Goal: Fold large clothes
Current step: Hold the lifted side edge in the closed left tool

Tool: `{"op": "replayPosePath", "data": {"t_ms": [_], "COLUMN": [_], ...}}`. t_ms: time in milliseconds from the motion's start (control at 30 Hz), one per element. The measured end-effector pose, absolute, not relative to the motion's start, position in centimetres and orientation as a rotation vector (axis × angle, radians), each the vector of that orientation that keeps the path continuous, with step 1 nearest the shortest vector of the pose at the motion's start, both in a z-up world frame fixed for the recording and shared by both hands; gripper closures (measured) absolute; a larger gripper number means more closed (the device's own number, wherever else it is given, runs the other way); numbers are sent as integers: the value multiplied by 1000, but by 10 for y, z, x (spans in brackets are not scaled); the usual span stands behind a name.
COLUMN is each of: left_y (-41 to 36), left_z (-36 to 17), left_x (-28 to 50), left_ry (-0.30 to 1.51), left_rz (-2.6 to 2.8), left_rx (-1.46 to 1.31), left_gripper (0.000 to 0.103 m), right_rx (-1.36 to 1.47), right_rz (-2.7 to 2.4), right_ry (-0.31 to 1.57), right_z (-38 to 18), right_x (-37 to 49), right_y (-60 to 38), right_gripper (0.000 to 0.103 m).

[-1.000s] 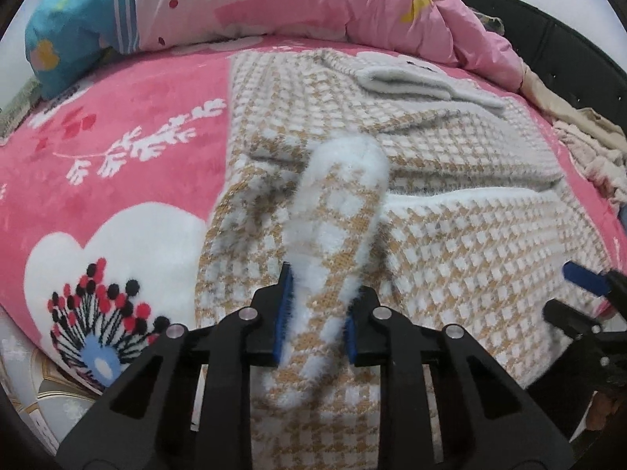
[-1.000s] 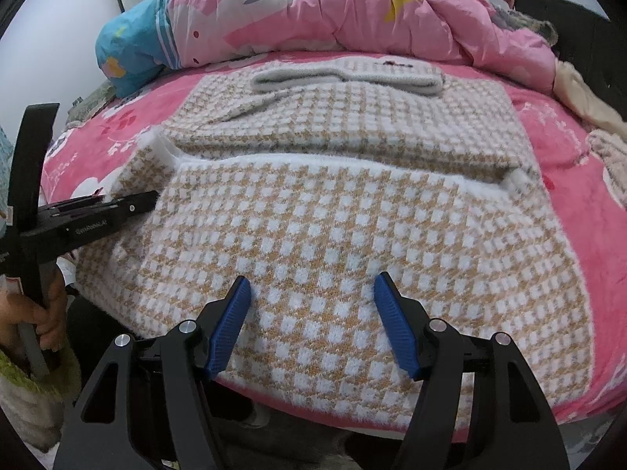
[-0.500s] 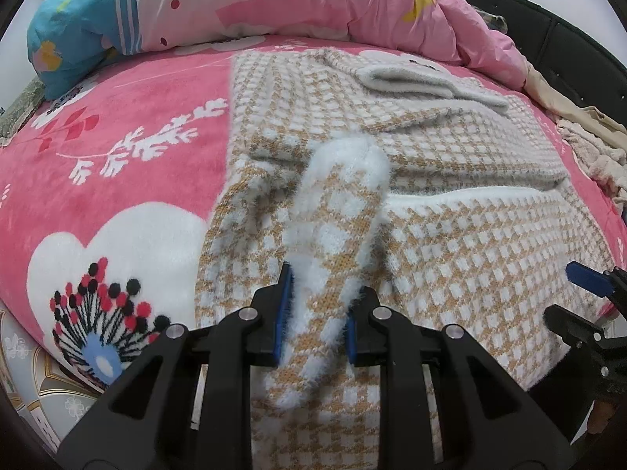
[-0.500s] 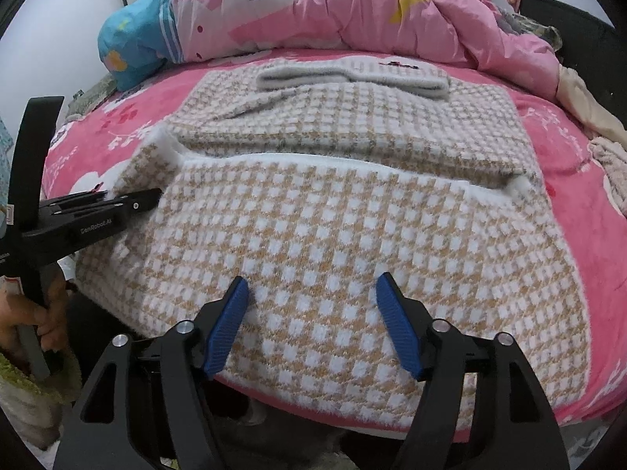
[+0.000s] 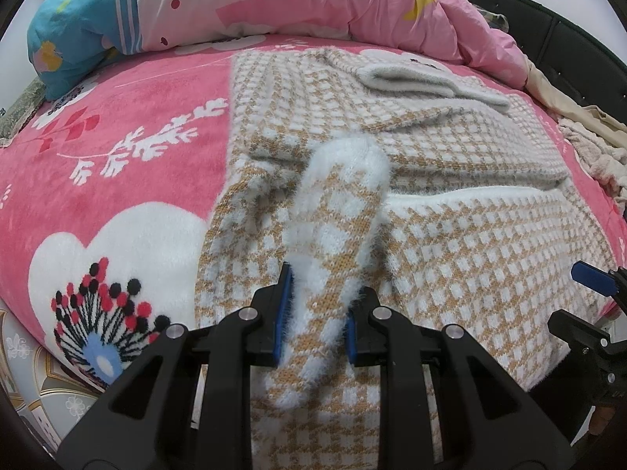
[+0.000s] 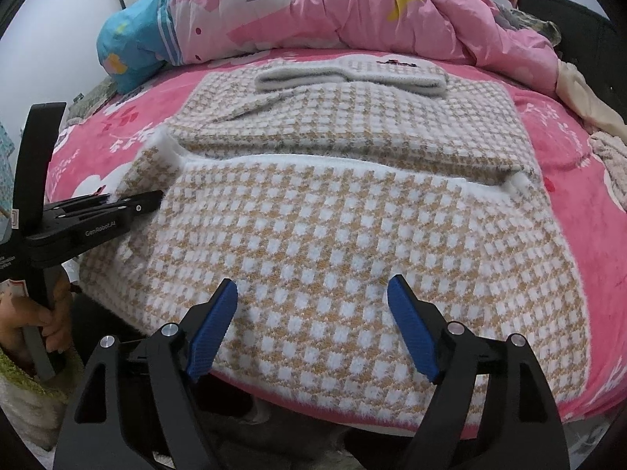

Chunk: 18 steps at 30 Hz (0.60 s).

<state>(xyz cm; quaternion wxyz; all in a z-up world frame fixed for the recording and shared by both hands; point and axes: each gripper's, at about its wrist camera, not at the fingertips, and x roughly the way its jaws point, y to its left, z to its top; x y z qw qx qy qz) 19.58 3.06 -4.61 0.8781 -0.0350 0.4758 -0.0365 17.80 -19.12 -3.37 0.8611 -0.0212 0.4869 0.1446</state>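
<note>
**Sweater position and claw state**

We locate the checked sweater flat on the pink bed blanket, partly folded, with its near hem hanging at the front edge of the bed. The grey collar lies at the far end, just before the pink quilt.

We find the left claw pinching the sleeve, which rises from the pads and curls back over the sweater body. Both blue pads press on the fuzzy knit.

We see the right claw spread wide above the near hem; its jaws have just been opening. No fabric sits between its blue pads.
</note>
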Motion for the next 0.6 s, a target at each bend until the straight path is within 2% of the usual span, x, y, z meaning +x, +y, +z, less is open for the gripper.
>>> {"op": "replayPosePath", "data": {"t_ms": [600], "left_y": [32], "left_z": [-46], "left_x": [195], "left_ry": [993], "left_rz": [-75], "left_rx": [-67], "left_gripper": [81], "right_rx": [-45], "right_rz": [291], "right_ry": [1004], "right_z": [-29], "right_x": [175], "right_y": [-193], "right_gripper": [26]}}
